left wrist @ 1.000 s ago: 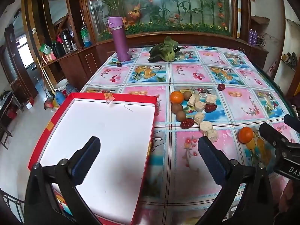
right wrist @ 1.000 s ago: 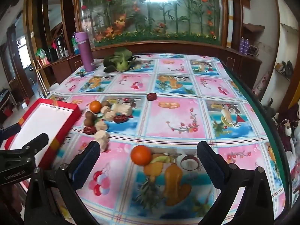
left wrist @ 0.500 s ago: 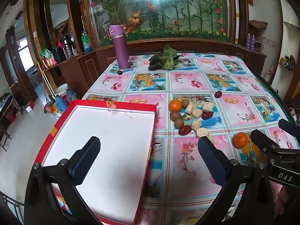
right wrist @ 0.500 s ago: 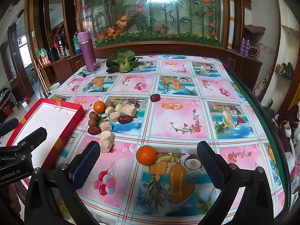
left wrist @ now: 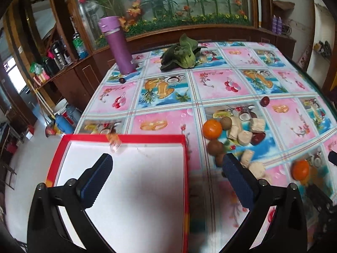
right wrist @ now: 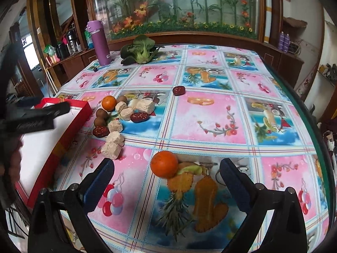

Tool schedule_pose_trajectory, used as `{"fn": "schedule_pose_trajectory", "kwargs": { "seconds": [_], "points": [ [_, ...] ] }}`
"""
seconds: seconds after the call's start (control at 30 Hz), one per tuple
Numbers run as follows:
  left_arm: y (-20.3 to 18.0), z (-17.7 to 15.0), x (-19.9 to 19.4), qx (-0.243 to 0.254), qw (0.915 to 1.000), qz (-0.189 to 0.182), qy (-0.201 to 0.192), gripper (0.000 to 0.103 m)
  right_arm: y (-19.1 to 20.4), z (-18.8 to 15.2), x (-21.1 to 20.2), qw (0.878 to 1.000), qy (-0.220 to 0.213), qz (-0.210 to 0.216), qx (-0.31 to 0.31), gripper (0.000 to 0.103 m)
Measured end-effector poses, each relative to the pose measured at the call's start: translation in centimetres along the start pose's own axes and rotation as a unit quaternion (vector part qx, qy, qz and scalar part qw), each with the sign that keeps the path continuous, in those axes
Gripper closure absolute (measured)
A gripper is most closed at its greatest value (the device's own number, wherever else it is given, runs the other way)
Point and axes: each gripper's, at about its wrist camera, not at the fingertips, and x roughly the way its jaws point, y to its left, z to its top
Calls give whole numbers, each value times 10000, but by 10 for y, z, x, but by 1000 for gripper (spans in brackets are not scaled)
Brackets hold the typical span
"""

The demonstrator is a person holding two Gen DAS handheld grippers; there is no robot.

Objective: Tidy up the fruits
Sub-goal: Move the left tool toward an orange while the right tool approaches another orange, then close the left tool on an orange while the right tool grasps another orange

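Note:
A red-rimmed white tray (left wrist: 126,139) (right wrist: 69,126) lies at the table's near left. My left gripper (left wrist: 168,175) hangs open over its right edge, holding nothing. A cluster right of the tray holds an orange (left wrist: 212,129) (right wrist: 108,102), brown round fruits (left wrist: 215,147) (right wrist: 101,113), red dates (right wrist: 139,117) and pale snack cubes (left wrist: 244,137) (right wrist: 111,149). A second orange (right wrist: 164,164) (left wrist: 300,169) sits alone, just ahead of my open right gripper (right wrist: 166,181), between its fingers' line and apart from them. One more date (right wrist: 179,90) (left wrist: 265,101) lies farther back.
A purple flask (left wrist: 118,44) (right wrist: 100,42) and a leafy green vegetable (left wrist: 183,54) (right wrist: 141,51) stand at the table's far side. A small dark fruit (left wrist: 122,80) lies by the flask. The table's right edge (right wrist: 303,109) drops off; a wooden cabinet runs behind.
Both grippers moved forward and lower toward the table. The lone orange now sits much closer to the right gripper's fingers; the left gripper tilted toward the tray's far edge.

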Motion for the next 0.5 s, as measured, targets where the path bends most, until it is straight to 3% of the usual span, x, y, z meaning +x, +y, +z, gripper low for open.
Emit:
{"fn": "schedule_pose_trajectory", "kwargs": {
  "seconds": [0.27, 0.4, 0.5],
  "points": [
    [-24, 35, 56, 279, 9975, -445, 478, 0, 4, 4, 18, 9998, 120, 99, -155, 27],
    [-39, 40, 75, 599, 9937, -635, 710, 22, 2, 3, 27, 9994, 245, 167, -164, 34],
    [-41, 41, 88, 698, 9913, -693, 874, 27, 0, 4, 30, 9993, 269, 177, -171, 34]
  ]
}}
